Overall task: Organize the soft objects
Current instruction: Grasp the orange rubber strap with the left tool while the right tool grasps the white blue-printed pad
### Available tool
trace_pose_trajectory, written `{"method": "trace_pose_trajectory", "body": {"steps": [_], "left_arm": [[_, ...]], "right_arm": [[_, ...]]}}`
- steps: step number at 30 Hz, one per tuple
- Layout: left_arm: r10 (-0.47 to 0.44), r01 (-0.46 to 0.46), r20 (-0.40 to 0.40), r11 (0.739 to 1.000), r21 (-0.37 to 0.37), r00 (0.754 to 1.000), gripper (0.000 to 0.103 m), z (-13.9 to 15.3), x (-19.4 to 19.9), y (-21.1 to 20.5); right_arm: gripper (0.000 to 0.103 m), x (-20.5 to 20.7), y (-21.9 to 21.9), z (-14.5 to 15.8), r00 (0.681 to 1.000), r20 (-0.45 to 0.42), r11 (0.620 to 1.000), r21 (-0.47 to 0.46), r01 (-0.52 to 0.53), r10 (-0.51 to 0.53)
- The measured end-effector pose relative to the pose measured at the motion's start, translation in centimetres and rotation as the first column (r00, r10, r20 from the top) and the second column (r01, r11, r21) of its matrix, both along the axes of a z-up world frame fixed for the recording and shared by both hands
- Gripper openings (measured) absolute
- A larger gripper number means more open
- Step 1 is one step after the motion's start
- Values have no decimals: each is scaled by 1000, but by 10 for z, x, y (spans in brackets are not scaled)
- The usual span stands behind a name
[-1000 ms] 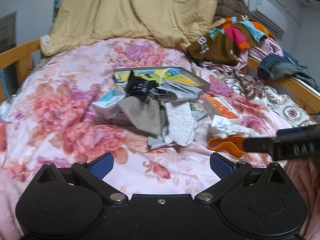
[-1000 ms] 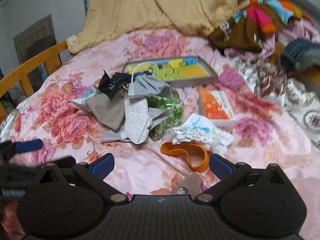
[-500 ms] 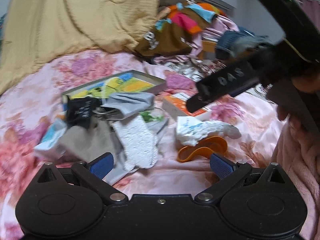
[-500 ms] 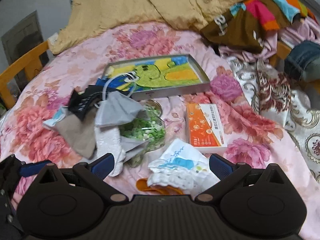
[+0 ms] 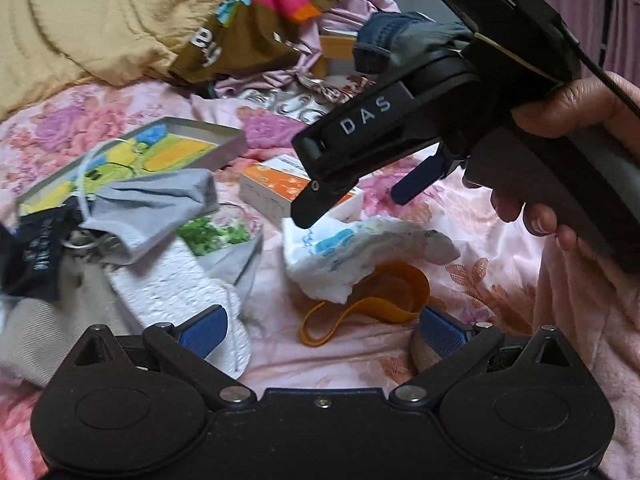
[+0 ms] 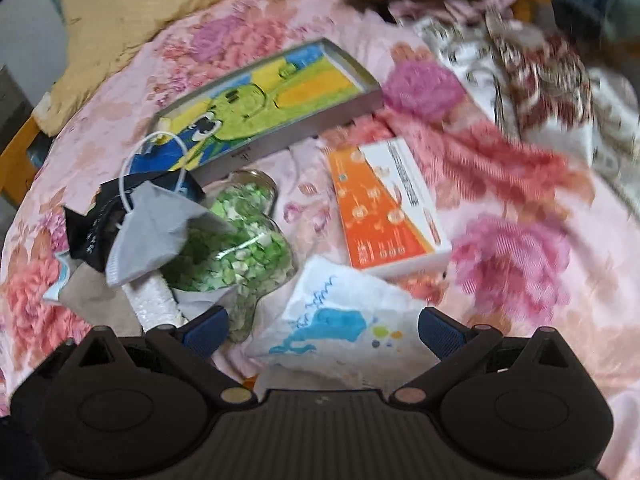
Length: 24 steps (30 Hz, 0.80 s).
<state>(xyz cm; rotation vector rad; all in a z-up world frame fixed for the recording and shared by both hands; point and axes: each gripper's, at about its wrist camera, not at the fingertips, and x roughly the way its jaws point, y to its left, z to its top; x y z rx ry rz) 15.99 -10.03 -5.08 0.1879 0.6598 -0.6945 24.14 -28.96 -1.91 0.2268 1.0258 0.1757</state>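
Hovering over a flowered pink bedspread (image 6: 516, 264), the right gripper (image 6: 323, 326) has its blue-padded jaws spread wide and empty, and a white cloth with a blue whale-like print (image 6: 332, 328) lies on the bed between them, below the fingertips. In the left wrist view that same gripper (image 5: 348, 204) shows from the side, held by a hand (image 5: 568, 160), and the white letters "DAS" can be read on its black arm. The left gripper (image 5: 320, 330) is likewise wide open with nothing in it; an orange band (image 5: 372, 304) lies curled on the bedspread between its fingers, partly under the white cloth (image 5: 352, 248).

To the left sits a heap of soft things: a grey face mask with white ear loops (image 6: 148, 236), a black cloth with small white writing too blurred to read (image 6: 92, 232), a white textured cloth (image 5: 176, 284) and a beige cloth (image 5: 44, 332). The mask rests on a clear jar of green bits (image 6: 240, 248). Beyond the heap lies a shallow grey tray with a yellow, green and blue cartoon picture (image 6: 264, 96). An orange and white box (image 6: 384, 208) lies just right of the jar; its print is too small to read. At the back, a tan blanket (image 5: 92, 20) and a brown garment with bright patches and partial white lettering (image 5: 256, 28) are piled up.
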Motion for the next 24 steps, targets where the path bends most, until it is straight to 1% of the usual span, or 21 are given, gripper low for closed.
{"method": "trace_pose_trajectory", "body": {"steps": [3, 5, 6, 9, 12, 13, 15, 17, 19, 20, 22, 24], "left_arm": [[-24, 25, -23, 1000, 16, 999, 97, -11, 11, -4], [-42, 42, -48, 999, 13, 998, 95, -17, 17, -4], [-51, 52, -62, 999, 9, 997, 92, -20, 20, -4], [-73, 74, -66, 997, 14, 995, 92, -26, 24, -6], [-109, 109, -67, 994, 2, 992, 72, -28, 26, -8], [-107, 108, -70, 994, 7, 992, 69, -29, 27, -10], [-108, 108, -73, 994, -1, 991, 69, -31, 29, -10], [-104, 104, -78, 995, -4, 991, 65, -32, 35, -11], [-99, 99, -88, 995, -13, 991, 56, -33, 37, -11], [-100, 99, -94, 995, -16, 991, 54, -33, 38, -11], [-102, 101, -103, 995, -19, 989, 45, -35, 40, -12], [-98, 97, -101, 995, -13, 990, 42, -36, 40, -13]], "right_arm": [[103, 8, -7, -10, 998, -50, 999, 41, 26, -24], [103, 12, -9, -15, 997, -76, 998, 57, 36, -32], [103, 14, -10, -17, 996, -87, 997, 60, 41, -36], [103, 17, -9, -19, 994, -98, 997, 54, 55, -49], [103, 18, -7, -21, 992, -105, 997, 35, 67, -63], [103, 18, -6, -22, 992, -112, 997, 28, 68, -64], [103, 19, -4, -25, 990, -126, 998, 13, 69, -67], [103, 20, -2, -28, 988, -137, 998, -5, 70, -70], [103, 21, -1, -33, 986, -154, 998, -11, 65, -65], [103, 21, 0, -35, 985, -163, 998, -14, 59, -61], [102, 23, 5, -37, 983, -178, 999, -26, 43, -47], [102, 23, 7, -40, 981, -188, 999, -36, 32, -39]]}}
